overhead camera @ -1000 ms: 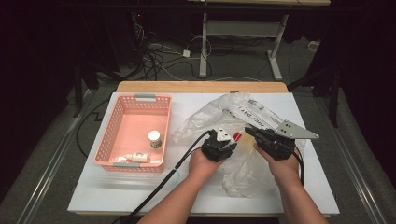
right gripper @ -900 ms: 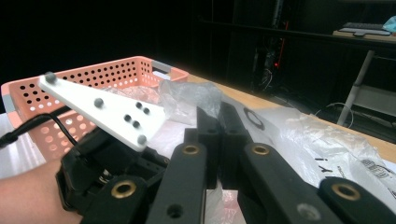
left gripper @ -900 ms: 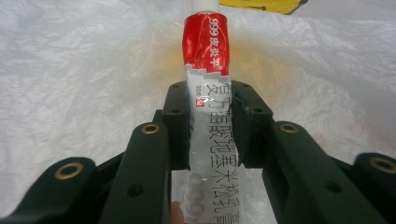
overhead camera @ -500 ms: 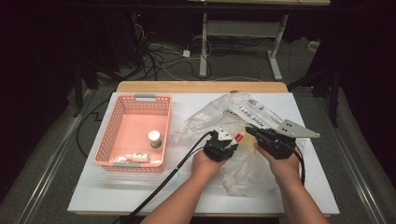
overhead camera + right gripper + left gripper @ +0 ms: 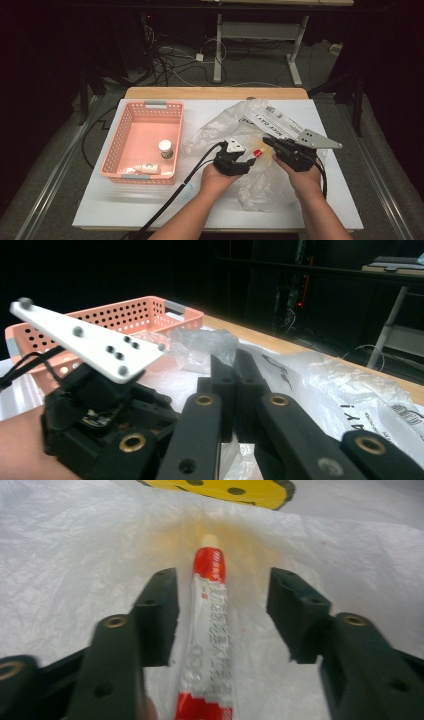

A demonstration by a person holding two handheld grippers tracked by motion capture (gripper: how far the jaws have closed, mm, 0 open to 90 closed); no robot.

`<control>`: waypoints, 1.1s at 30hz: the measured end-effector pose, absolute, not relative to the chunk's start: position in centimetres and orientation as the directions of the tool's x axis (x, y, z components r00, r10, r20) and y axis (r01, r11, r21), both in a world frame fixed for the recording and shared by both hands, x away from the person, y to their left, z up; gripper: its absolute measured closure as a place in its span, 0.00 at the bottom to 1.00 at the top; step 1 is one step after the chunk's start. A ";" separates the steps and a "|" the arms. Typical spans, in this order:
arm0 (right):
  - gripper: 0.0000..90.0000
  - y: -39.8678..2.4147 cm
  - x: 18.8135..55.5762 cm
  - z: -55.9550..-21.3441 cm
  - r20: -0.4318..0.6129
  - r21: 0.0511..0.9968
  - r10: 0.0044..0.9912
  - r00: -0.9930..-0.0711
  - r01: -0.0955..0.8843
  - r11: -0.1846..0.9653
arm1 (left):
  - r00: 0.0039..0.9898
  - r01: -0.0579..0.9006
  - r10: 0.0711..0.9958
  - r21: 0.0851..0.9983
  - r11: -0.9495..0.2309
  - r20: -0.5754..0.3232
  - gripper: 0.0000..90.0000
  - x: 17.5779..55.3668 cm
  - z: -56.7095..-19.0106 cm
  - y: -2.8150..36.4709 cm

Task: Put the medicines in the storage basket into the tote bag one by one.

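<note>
A red-and-white tube [image 5: 210,625] with a pale cap lies on the white plastic bag [image 5: 75,540], between the jaws of my left gripper [image 5: 222,587]. Those jaws have just been opening; the left one is at the tube's edge and the right one stands well apart, so nothing presses on it. From above, the tube [image 5: 257,153] shows its red end between the left gripper [image 5: 248,161] and the right gripper [image 5: 267,141]. My right gripper [image 5: 234,357] is shut, and a crumpled fold of the bag [image 5: 320,375] rises right at its tips, seemingly pinched.
A pink perforated basket [image 5: 145,107] stands left of the bag [image 5: 230,125], holding a small white-capped bottle [image 5: 165,148] and a little tube lying flat [image 5: 147,168]. In the right gripper view the basket [image 5: 125,312] sits behind the left gripper's white plate. Cables trail over the white table board [image 5: 100,200].
The left gripper drew slightly closer to the right one, then its jaws spread apart from the tube. The right gripper has kept still and shut.
</note>
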State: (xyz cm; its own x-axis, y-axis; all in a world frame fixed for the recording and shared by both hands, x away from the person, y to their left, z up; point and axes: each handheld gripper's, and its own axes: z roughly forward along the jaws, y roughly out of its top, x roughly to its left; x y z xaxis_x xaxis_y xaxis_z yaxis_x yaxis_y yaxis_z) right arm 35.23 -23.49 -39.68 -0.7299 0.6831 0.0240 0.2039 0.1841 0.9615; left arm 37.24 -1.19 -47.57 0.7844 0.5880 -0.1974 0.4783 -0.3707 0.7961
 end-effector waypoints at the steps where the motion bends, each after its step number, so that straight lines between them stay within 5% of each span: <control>1: 1.00 -23.5 35.2 -39.7 0.022 0.961 0.682 -0.731 0.202 0.186 | 0.791 0.475 0.578 0.797 -0.373 -0.201 0.44 37.1 -47.6 -1.0; 21: 1.00 -23.2 34.9 -39.8 0.009 0.956 0.672 -0.740 0.203 0.210 | 0.781 0.503 0.573 0.795 -0.340 -0.249 0.01 34.1 -48.3 2.3; 33: 1.00 -23.3 34.8 -39.7 0.008 0.958 0.674 -0.738 0.200 0.207 | 0.780 0.498 0.574 0.803 -0.327 -0.249 0.00 32.9 -46.6 3.5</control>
State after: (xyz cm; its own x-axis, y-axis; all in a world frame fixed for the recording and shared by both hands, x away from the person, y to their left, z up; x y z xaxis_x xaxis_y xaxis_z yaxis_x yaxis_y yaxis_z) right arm 34.82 -23.26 -39.74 -0.7385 0.6742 0.0082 0.1999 0.2073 0.9576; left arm 32.90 3.50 -46.64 0.7798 0.5742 -0.2493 0.4978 -0.3274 0.8031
